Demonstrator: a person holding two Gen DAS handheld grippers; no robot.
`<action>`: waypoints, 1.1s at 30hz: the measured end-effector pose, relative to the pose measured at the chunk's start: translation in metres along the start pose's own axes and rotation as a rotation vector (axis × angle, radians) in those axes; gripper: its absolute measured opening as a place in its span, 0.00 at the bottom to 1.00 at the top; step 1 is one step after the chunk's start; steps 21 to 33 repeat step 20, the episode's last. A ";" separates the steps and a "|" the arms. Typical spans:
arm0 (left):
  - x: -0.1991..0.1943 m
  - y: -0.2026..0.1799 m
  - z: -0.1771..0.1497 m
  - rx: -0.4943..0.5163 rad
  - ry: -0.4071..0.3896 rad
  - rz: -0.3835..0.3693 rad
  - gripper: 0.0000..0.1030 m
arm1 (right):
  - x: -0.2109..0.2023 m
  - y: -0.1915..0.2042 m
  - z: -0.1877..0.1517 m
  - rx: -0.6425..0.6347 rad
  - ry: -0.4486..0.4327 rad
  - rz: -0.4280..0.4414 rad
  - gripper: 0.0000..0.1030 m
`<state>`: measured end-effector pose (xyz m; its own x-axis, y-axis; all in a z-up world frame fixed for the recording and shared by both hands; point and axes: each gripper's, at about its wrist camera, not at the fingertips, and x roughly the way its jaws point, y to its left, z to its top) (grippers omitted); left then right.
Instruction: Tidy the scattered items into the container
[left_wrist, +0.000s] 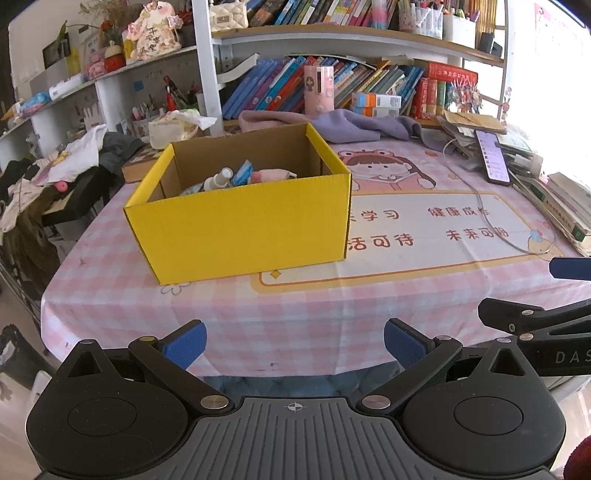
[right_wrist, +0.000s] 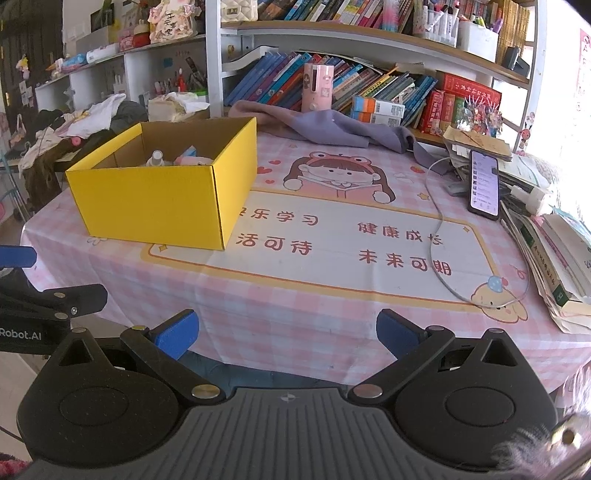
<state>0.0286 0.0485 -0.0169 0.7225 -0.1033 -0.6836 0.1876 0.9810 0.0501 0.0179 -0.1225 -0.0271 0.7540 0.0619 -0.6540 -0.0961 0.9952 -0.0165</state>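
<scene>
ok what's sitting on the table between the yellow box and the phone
Only bare pink tablecloth with its cartoon print; no loose items lie between the yellow box and the phone. A white cable curves near the phone. The right wrist view shows it best.

Table (right_wrist: 332, 295) bears yellow box (right_wrist: 155, 199), phone (right_wrist: 484, 186), books (right_wrist: 554, 266)

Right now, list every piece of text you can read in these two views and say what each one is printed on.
"乐学习" on the tablecloth.
"健康成长", same cloth, last character crossed by the white cable.
"活可待", same cloth; its start is hidden behind the yellow box.
"未来可期", same cloth.
"Robot.AI" on the left gripper.
"DAS", cut off, on the right gripper.
Book spines, phone screen, shelf labels: too small or blurred.
</scene>
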 end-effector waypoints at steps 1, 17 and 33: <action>0.000 0.000 0.000 -0.001 0.001 0.000 1.00 | 0.001 0.000 0.000 -0.002 0.001 0.000 1.00; 0.008 -0.002 0.003 0.004 0.018 -0.012 1.00 | 0.010 -0.002 0.002 -0.006 0.025 0.002 1.00; 0.012 -0.004 0.004 0.008 0.023 -0.016 1.00 | 0.012 -0.002 0.001 -0.011 0.036 0.006 1.00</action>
